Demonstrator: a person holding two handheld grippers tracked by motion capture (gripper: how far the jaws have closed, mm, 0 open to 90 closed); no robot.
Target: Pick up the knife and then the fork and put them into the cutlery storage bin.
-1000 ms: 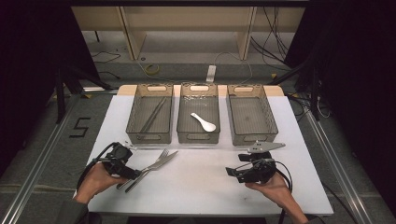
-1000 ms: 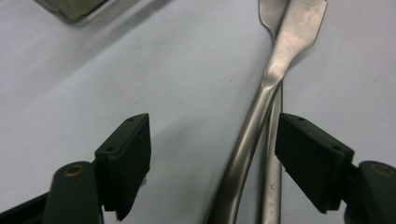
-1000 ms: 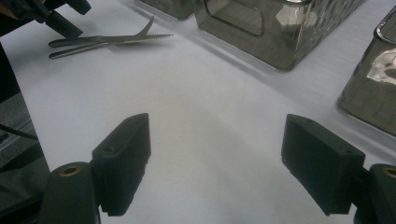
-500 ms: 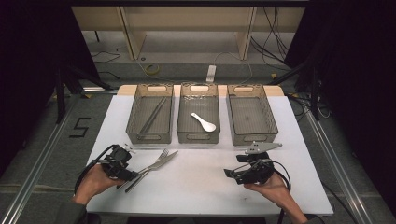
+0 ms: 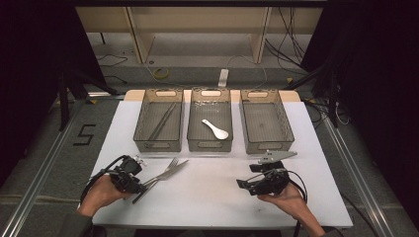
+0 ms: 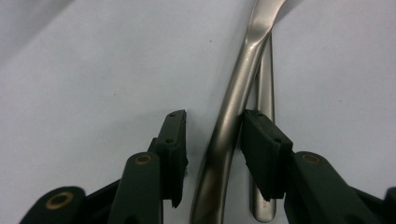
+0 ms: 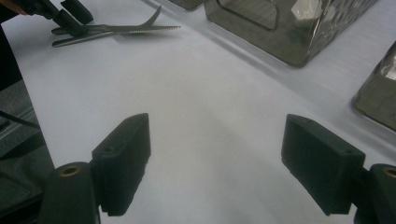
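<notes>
A metal fork (image 5: 171, 164) and a serrated knife (image 5: 165, 177) lie side by side on the white table at the front left, handles toward me. My left gripper (image 5: 142, 185) is down at those handles. In the left gripper view the curved fork handle (image 6: 233, 107) runs between the jaws of the left gripper (image 6: 215, 116), which have just been closing. The right pad (image 6: 264, 149) meets the handle, a gap remains at the left pad, and the knife handle (image 6: 265, 79) lies under the right jaw. My right gripper (image 5: 242, 183) rests open at the front right, with bare table between its jaws (image 7: 217, 126).
Three clear trays stand in a row at the back: the left tray (image 5: 140, 121) holds long thin metal pieces (image 5: 162, 121), the middle tray (image 5: 210, 144) a white spoon (image 5: 216, 129), and the right tray (image 5: 286, 126) nothing. The table's front edge lies close behind both hands.
The left gripper's jaws have drawn in around the cutlery handles. Both hands and the cutlery stay where they were.
</notes>
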